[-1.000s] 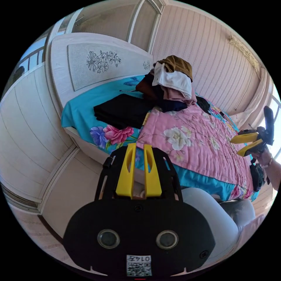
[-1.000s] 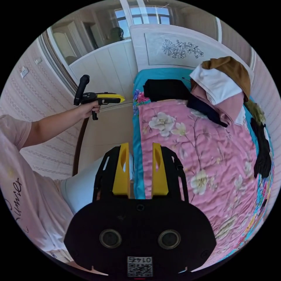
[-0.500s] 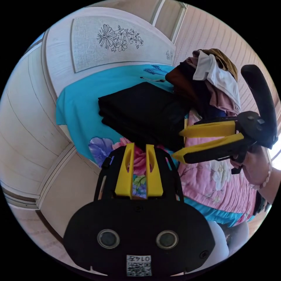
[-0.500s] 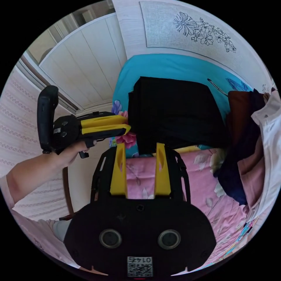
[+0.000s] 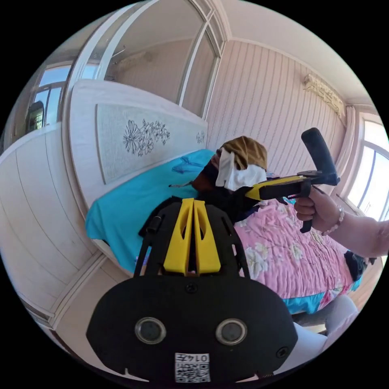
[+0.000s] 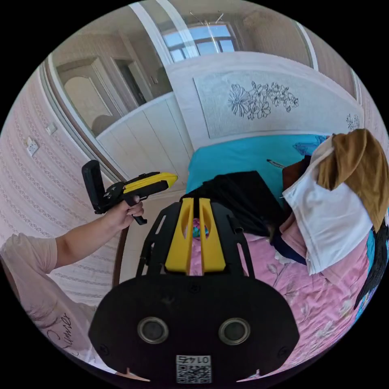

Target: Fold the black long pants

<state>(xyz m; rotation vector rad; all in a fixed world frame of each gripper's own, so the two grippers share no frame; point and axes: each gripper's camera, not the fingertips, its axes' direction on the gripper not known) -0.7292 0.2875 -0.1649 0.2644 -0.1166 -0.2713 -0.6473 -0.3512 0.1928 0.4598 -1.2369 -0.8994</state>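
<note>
Both tools, left and right (jaws nearly together, gripping nothing), are held level above the black pants

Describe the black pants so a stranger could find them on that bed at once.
Start at the white headboard with the flower drawing, then drop to the turquoise sheet below it. The black pants lie there beside the heaped clothes pile, the only dark bundle lying low, apart from that pile.
</note>
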